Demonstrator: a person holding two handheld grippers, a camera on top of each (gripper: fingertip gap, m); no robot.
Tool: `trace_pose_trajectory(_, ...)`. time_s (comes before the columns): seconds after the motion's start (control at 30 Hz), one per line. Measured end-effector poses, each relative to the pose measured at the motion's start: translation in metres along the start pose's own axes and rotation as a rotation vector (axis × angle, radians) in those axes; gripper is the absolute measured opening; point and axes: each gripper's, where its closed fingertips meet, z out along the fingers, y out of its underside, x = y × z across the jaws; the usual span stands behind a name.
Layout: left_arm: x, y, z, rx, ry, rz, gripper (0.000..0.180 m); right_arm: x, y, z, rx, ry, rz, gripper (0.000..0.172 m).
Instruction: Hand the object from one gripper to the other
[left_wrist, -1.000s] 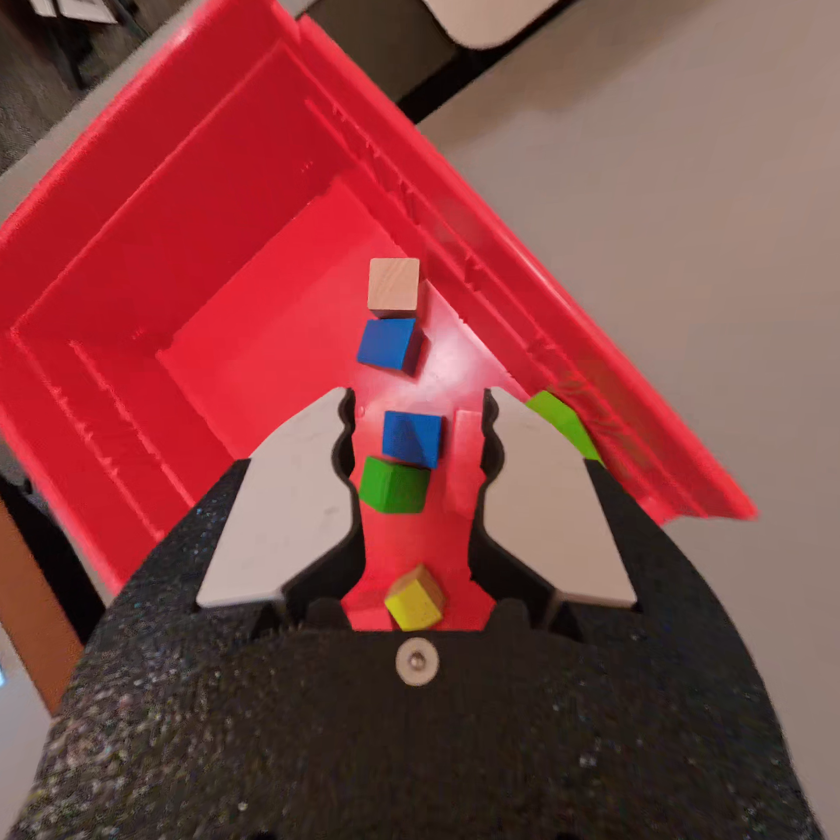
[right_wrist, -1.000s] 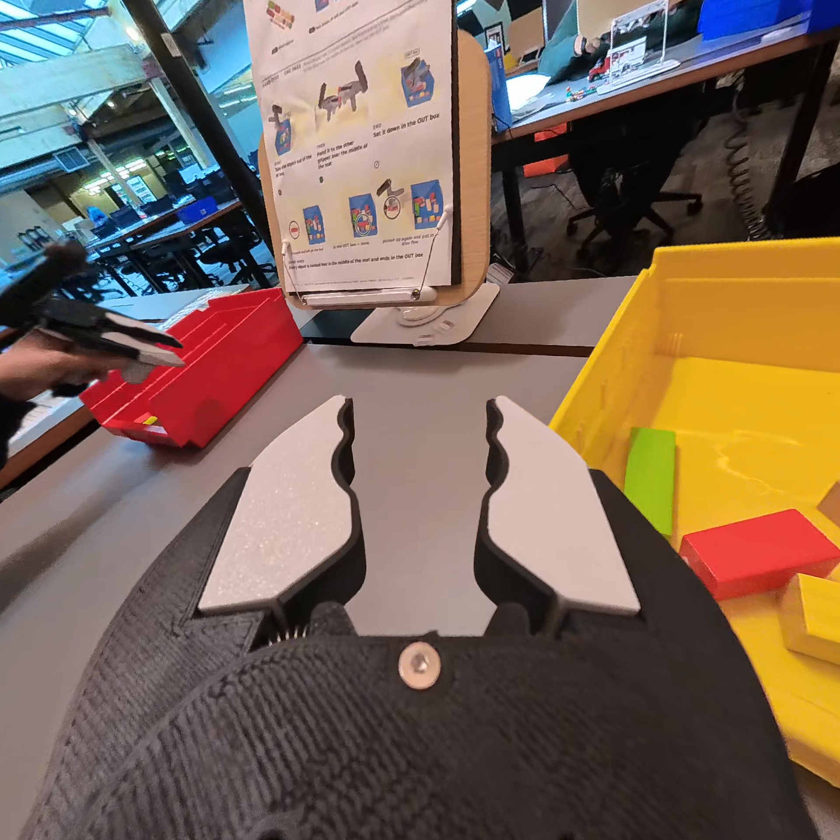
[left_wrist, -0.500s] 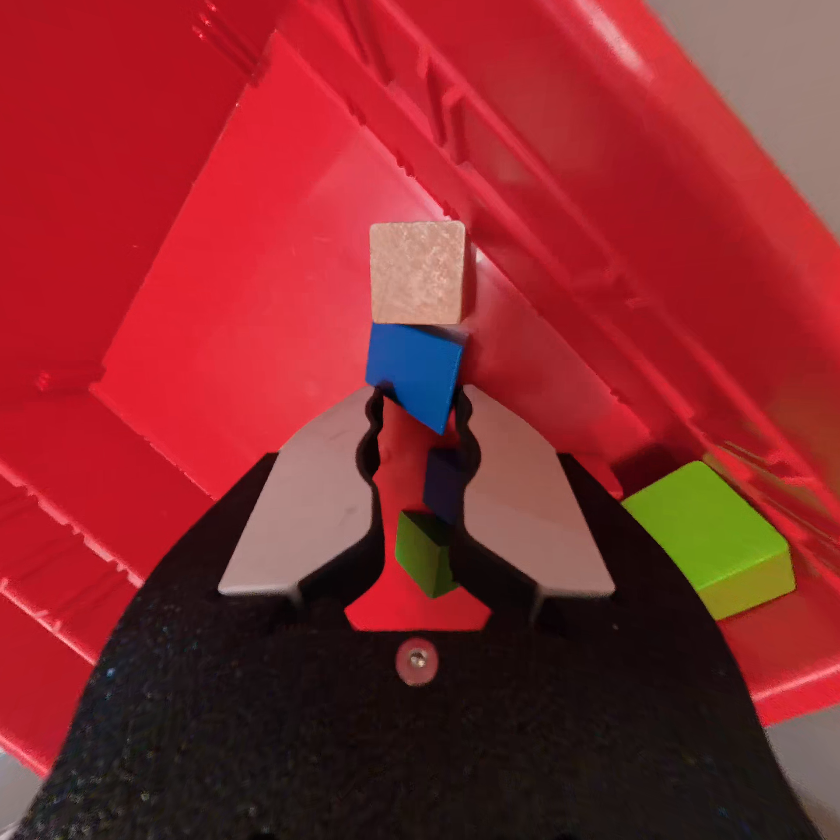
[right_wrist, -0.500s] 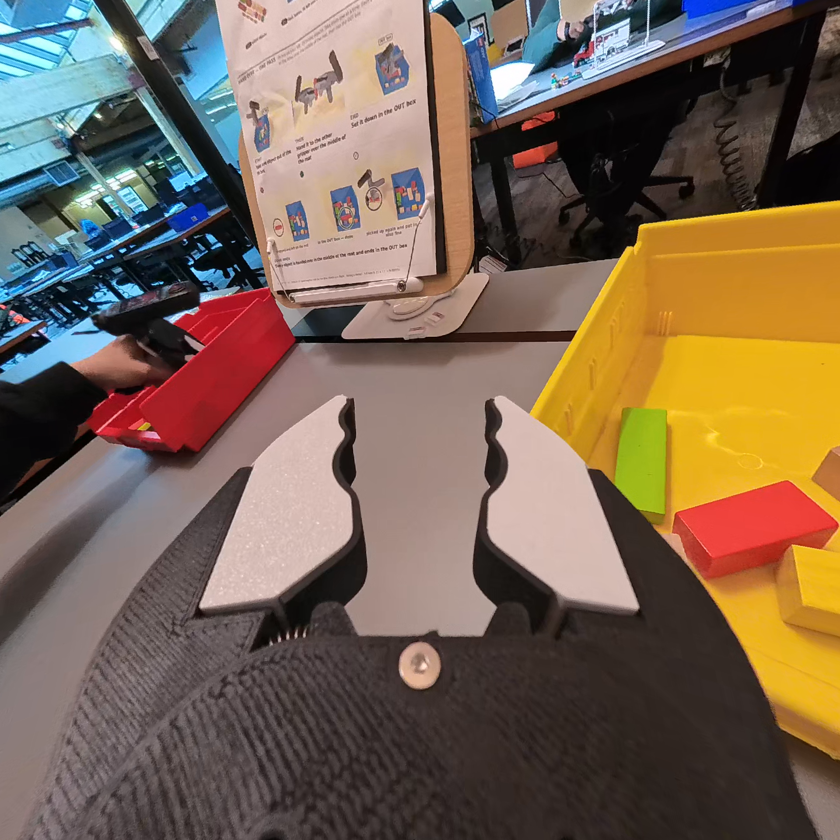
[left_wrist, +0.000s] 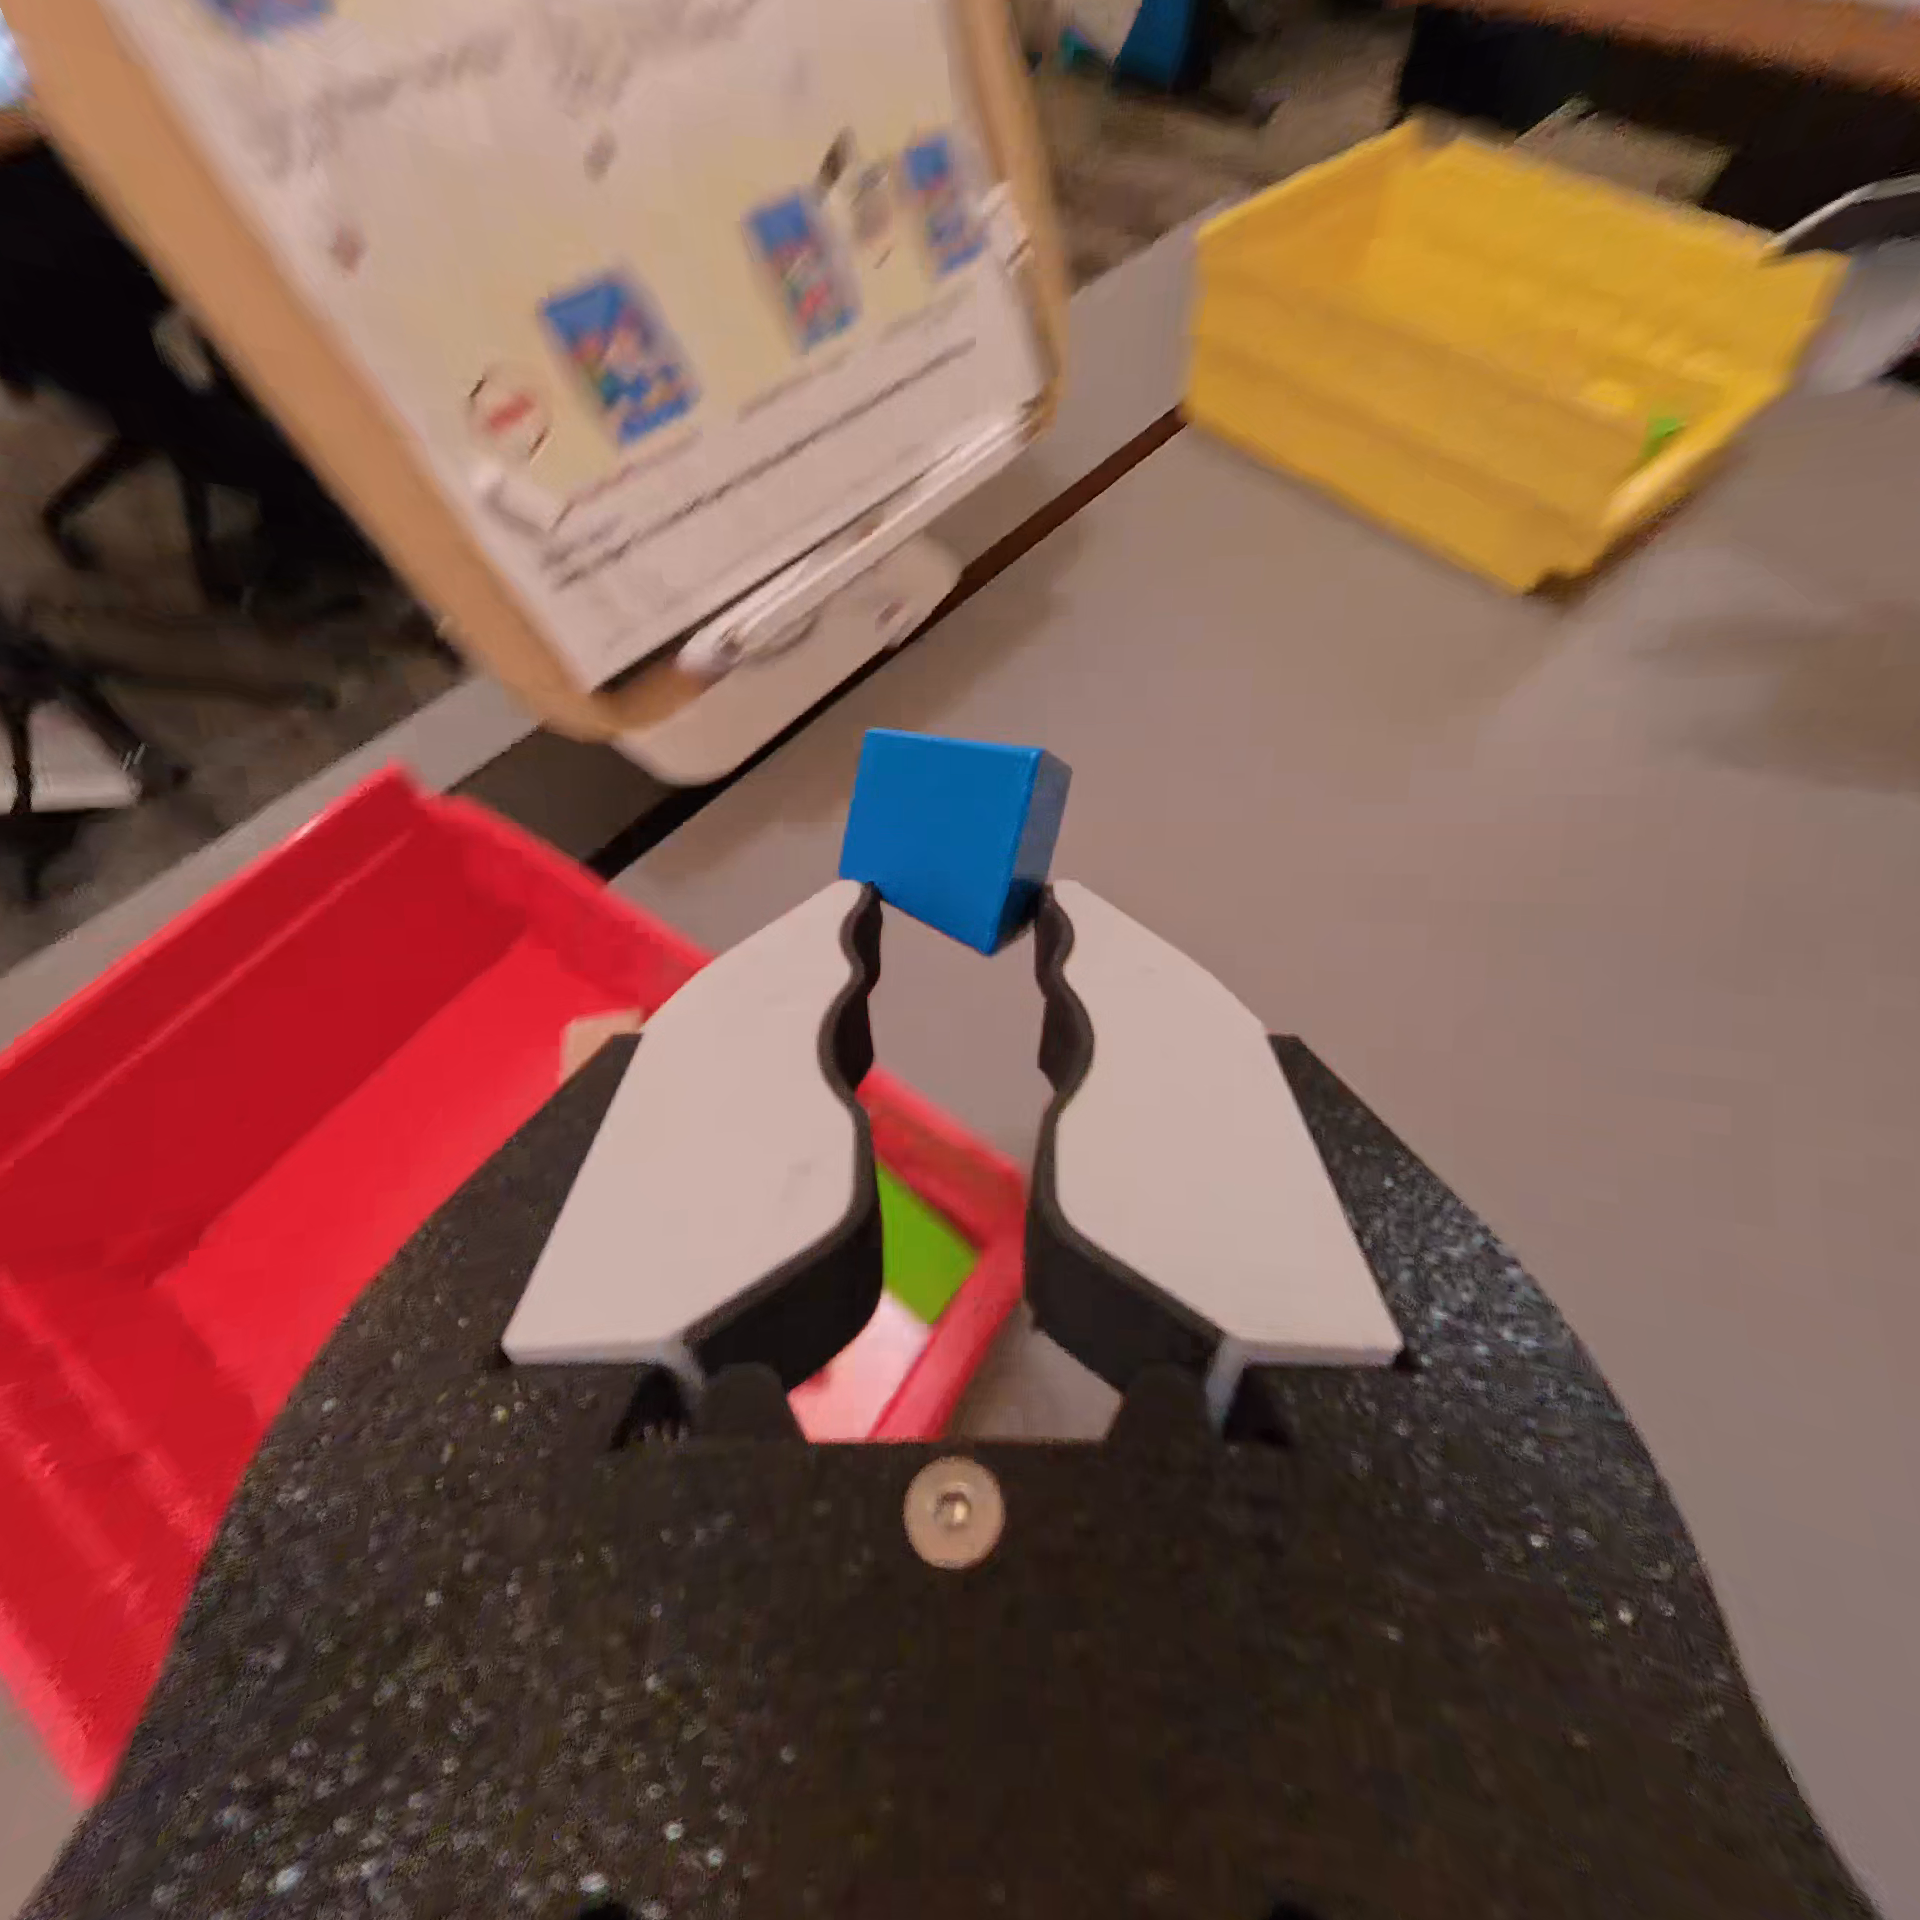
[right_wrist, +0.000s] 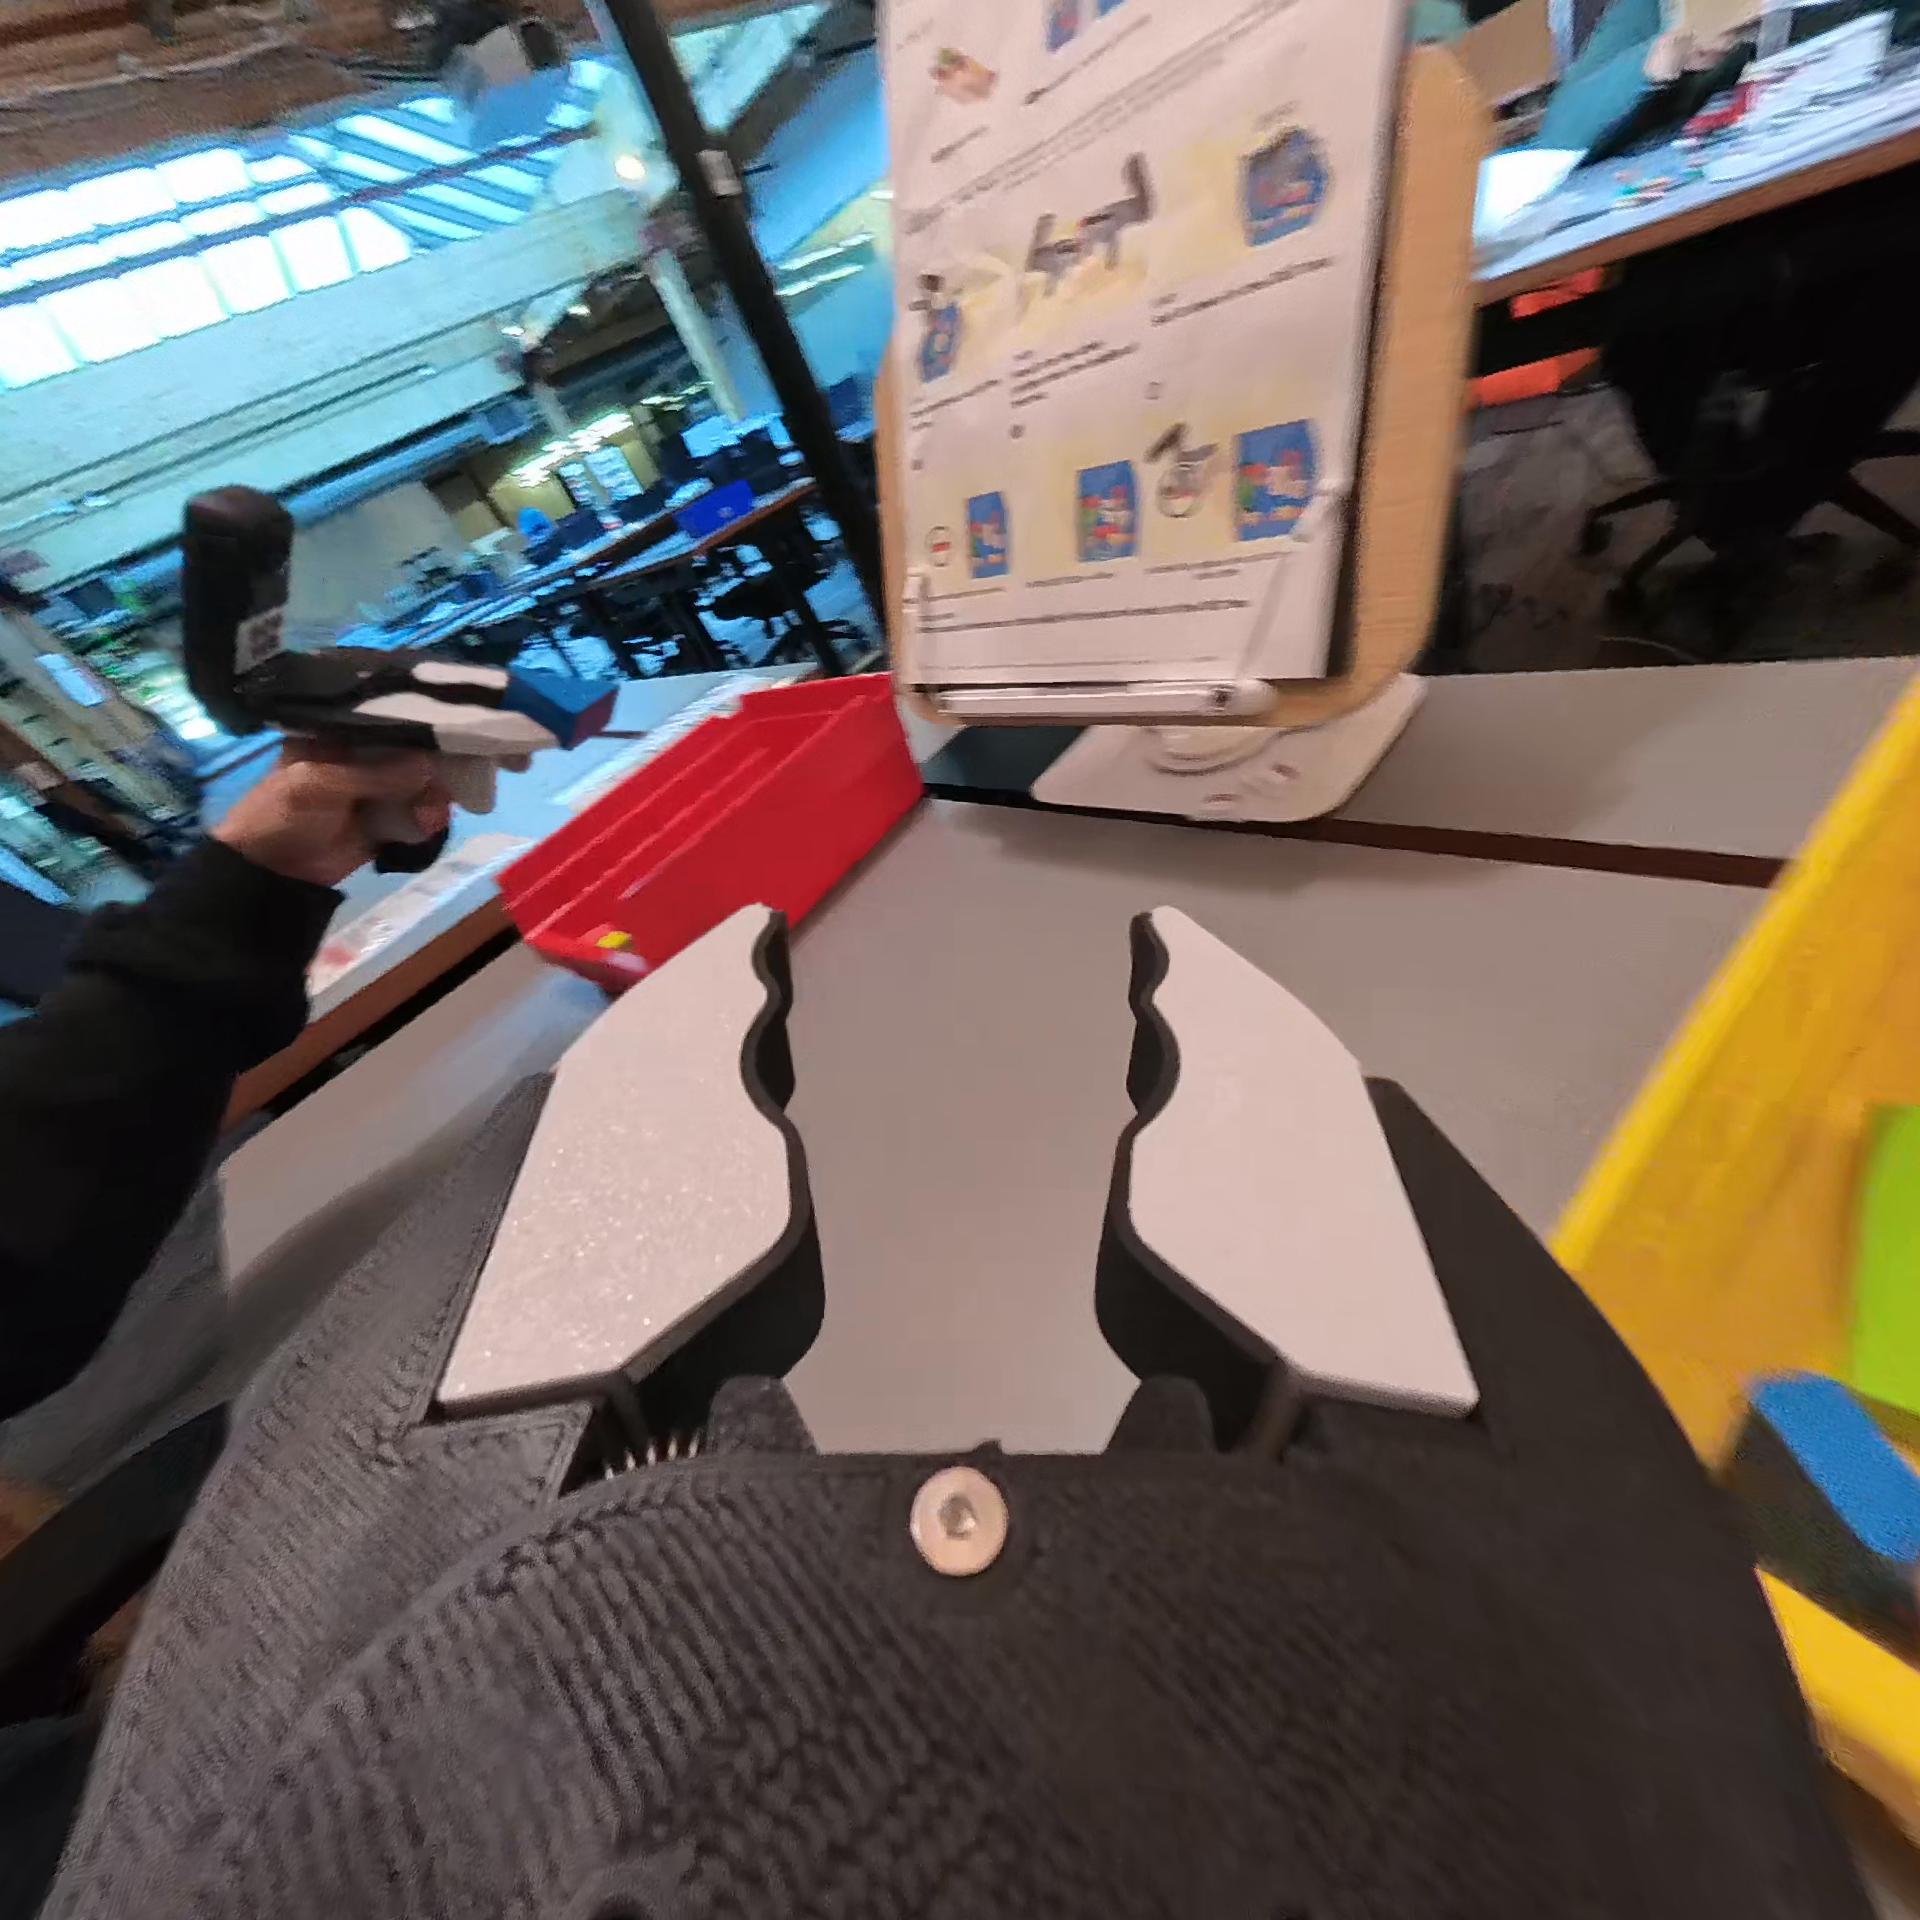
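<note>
Task object: blue cube (left_wrist: 951, 836), held clear of the table (left_wrist: 1455, 935), above the near corner of the red bin (left_wrist: 260, 1039).
Left gripper (left_wrist: 951, 914): closed on the cube; both fingertips press its lower part, and most of the cube projects beyond the tips, tilted with one corner down.
Left gripper, seen from the right wrist (right_wrist: 499, 707): raised, fingers roughly level, cube at the tips facing toward the table centre.
Right gripper (right_wrist: 956, 935): fingers spread wide, nothing between them; only bare table shows in the gap.
Key relation: from the right gripper the cube (right_wrist: 561, 707) lies up and to the left, well apart. The two grippers are not yet facing each other.
Axis: the cube has no long axis; the free faces are those not covered by the left fingertips (left_wrist: 821, 914).
Nearer hand: the left holds the object; the right must close the distance.
Step in hand (judgement): carry toward mid-table; transfer not yet begun.
Next move (judgement): turn the right gripper left and upward, align its open fingers on the exposed part of the cube, across the left gripper's pinch direction.
Risk (judgement): the pinch is shallow and near one corner, so contact may rotate the cube.
Other items: yellow bin (left_wrist: 1455, 364) on the right; instruction board (right_wrist: 1143, 343) at the rear.
</note>
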Motion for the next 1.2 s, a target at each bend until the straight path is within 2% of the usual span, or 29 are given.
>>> trace_pose_trajectory(0.03,0.021,-0.011,-0.004,0.052,0.035,0.017,0.028,-0.013,0.0,0.005,0.005,-0.048,-0.005,0.065)
trace_pose_trajectory(0.27,0.172,-0.059,-0.007,0.337,0.437,0.034,0.027,-0.116,-0.005,0.024,0.083,-0.39,-0.078,0.074)
trace_pose_trajectory(0.37,0.225,-0.068,0.0,0.394,0.597,0.049,0.027,-0.158,-0.005,0.02,0.117,-0.553,-0.118,0.077)
trace_pose_trajectory(0.5,0.268,-0.072,0.015,0.394,0.701,0.075,0.027,-0.192,-0.002,0.009,0.142,-0.673,-0.248,0.079)
trace_pose_trajectory(0.67,0.294,-0.076,0.024,0.39,0.765,0.098,0.027,-0.2,0.006,0.004,0.113,-0.685,-0.372,0.069)
trace_pose_trajectory(1.07,0.298,-0.081,0.03,0.417,0.754,0.094,0.027,-0.19,0.002,0.006,0.132,-0.677,-0.34,0.046)
trace_pose_trajectory(1.2,0.298,-0.078,0.032,0.412,0.759,0.081,0.027,-0.19,0.003,0.008,0.143,-0.662,-0.361,0.044)
